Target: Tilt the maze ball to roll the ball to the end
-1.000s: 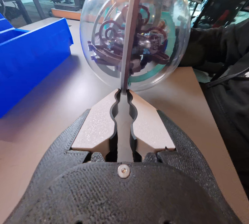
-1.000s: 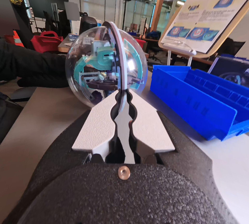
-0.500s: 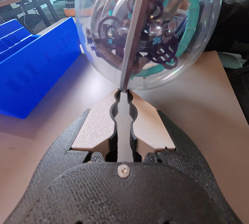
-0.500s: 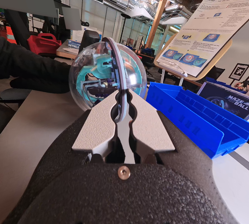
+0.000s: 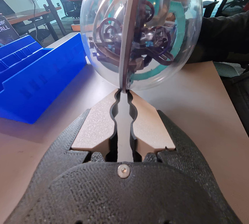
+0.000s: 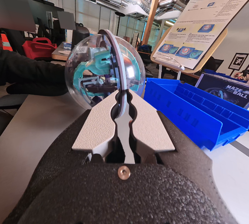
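In the left wrist view, the left gripper (image 5: pixel 123 92) had its two fingers almost closed, and only their tips pinched the thin grey rim (image 5: pixel 127 31) that runs around the maze ball (image 5: pixel 140 29). The clear sphere was held up above the beige table (image 5: pixel 188 109), very close to the camera, so the dark purple spiral tracks (image 5: pixel 109 31) and a teal ring (image 5: pixel 176 34) inside were easy to see. A small shiny steel ball (image 5: pixel 148 36) seemed to sit among the dark tracks near the middle, but the reflections made this uncertain. A blue bin (image 5: pixel 40 72) stood on the table to the left, just beside the sphere. A dark sleeve (image 5: pixel 222 38) showed at the right behind the ball.

In the right wrist view, the right gripper (image 6: pixel 123 100) was also nearly closed on the same rim (image 6: pixel 118 61), but here the rim went deeper between the fingers. This view showed the other half of the maze ball (image 6: pixel 102 68), with pale teal and grey tracks (image 6: pixel 97 64). The blue bin (image 6: pixel 188 112) lay at the right here, with its dividers visible. Behind it stood a dark product box (image 6: pixel 226 92) and a tilted instruction board (image 6: pixel 199 29) on a stand. The room was an open office with a wooden post (image 6: pixel 150 19), silver ceiling ducts (image 6: pixel 141 3), a red bag (image 6: pixel 39 49) and desks far behind.
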### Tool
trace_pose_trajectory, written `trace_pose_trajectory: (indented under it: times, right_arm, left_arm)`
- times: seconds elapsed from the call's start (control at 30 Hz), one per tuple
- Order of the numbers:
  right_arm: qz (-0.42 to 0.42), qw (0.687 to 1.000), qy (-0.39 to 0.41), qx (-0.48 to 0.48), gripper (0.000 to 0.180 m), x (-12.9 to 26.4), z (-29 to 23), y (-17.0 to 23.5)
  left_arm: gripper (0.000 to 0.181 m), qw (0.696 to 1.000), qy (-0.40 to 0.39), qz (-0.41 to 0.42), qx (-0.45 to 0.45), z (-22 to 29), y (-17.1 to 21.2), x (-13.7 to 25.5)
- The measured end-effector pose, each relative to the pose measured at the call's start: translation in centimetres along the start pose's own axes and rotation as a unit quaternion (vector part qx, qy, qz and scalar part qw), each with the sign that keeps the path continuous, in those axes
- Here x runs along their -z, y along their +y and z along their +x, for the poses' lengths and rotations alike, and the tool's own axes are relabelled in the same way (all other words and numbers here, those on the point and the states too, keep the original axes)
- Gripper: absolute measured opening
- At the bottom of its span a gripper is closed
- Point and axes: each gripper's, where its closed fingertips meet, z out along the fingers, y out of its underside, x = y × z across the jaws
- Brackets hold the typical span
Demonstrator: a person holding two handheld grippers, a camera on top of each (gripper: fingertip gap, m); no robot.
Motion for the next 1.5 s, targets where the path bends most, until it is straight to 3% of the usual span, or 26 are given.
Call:
trace_pose_trajectory:
  times: [1.03, 1.5]
  right_arm:
    - [-0.032, 0.998, -0.001, -0.054, 0.006, 0.1, 0.5, 1.6]
    - [-0.062, 0.993, -0.002, -0.099, 0.006, -0.1, 0.8, 3.0]
  left_arm:
    - [0.008, 0.999, 0.021, 0.007, 0.024, 0.4, -0.2, 0.4]
    - [0.008, 0.996, 0.035, -0.014, 0.078, 0.2, 0.7, 0.3]
